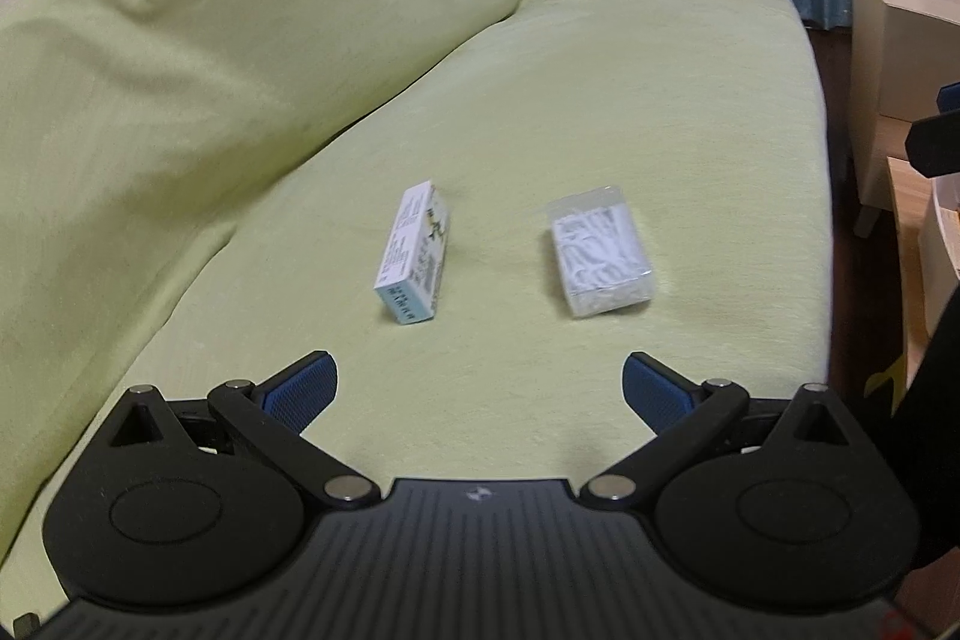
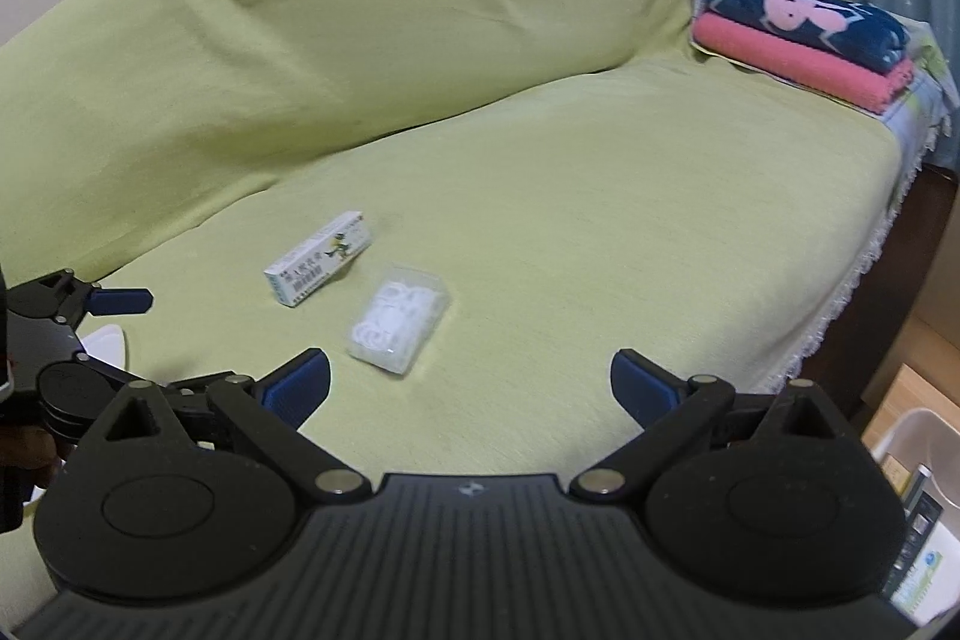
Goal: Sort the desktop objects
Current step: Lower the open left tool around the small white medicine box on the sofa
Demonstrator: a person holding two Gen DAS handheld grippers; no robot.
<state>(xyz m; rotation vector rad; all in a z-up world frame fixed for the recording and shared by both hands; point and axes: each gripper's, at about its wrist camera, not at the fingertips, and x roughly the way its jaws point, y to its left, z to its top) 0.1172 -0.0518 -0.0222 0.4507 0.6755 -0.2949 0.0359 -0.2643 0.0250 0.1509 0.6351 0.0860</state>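
Hovering over 2 small boxes on a green-covered sofa seat, both tools spread and empty.

The left tool (image 1: pixel 478 385) and right tool (image 2: pixel 470 382) hold nothing, fingers wide apart. The printed carton (image 1: pixel 413 253) lies beside the clear plastic box (image 1: pixel 600 253), near but not touching, mid-seat on the sofa cover (image 1: pixel 660 100). Judged: the carton is light, stiff card and suits a pinch across its long sides; the clear box, filled with small white items, looks light, smooth-walled and likely slippery, so grip it across its narrow width. Folded towels (image 2: pixel 804 34) sit well apart.
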